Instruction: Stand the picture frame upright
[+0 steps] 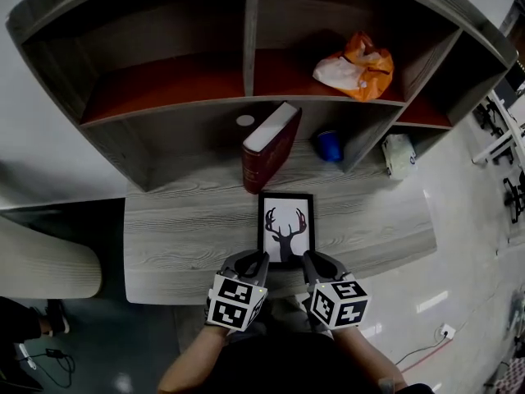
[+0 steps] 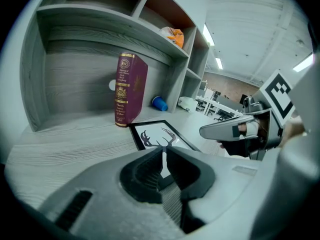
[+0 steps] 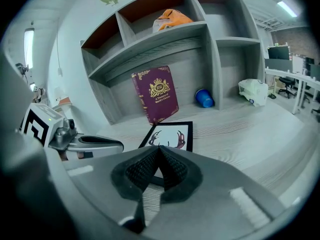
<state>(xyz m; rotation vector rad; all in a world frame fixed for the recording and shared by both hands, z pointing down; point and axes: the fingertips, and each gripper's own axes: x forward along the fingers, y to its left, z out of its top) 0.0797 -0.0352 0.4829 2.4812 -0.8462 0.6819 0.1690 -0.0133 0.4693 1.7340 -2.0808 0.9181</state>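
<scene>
The picture frame [image 1: 286, 224] was black around a white sheet with a black stag, the book [image 1: 269, 146] maroon and gold, the cup [image 1: 329, 145] blue, the bag [image 1: 357, 66] orange and white, the desk [image 1: 180, 236] grey wood-grain.

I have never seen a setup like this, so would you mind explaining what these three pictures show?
There is no robot here: a person holds a two-jaw gripper in each hand. The head view looks down from the person's head; the other two cameras ride on the grippers, looking along their jaws. On the desk a picture frame with a deer print lies flat, and a red book stands tilted behind it. The left gripper has its jaws slightly apart and the right gripper has them together. Both are at the frame's near edge, gripping nothing.
</scene>
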